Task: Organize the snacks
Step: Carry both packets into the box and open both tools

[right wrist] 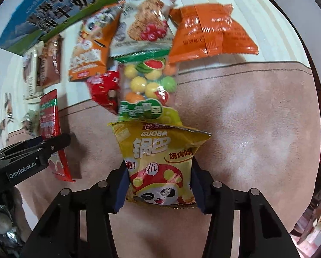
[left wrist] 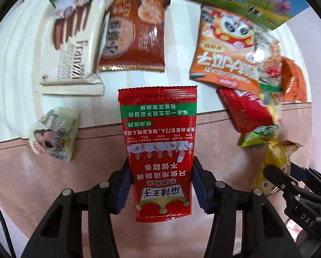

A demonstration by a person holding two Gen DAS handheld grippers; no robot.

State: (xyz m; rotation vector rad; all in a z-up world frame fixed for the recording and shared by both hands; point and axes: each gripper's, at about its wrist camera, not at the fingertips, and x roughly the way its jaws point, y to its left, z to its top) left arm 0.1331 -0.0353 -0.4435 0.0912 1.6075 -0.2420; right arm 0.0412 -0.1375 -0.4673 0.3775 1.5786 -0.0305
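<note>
My left gripper [left wrist: 160,185] is shut on a red spicy-strip packet [left wrist: 158,142], which hangs above the pink mat [left wrist: 91,172]. The same red packet [right wrist: 52,133] shows at the left of the right wrist view, held by the left gripper [right wrist: 52,146]. My right gripper [right wrist: 159,185] is shut on a yellow Guoba packet [right wrist: 158,161], its blue pads pressing both sides. In the left wrist view that yellow packet [left wrist: 276,163] and the right gripper [left wrist: 289,178] appear at the far right.
Loose snacks lie beyond: a cream wafer pack [left wrist: 74,49], a brown packet [left wrist: 134,36], an orange seed packet [left wrist: 227,51], a fruit-candy bag [right wrist: 149,81], an orange bag [right wrist: 210,32], a small white packet [left wrist: 52,133]. A milk carton box [right wrist: 48,15] stands at the back.
</note>
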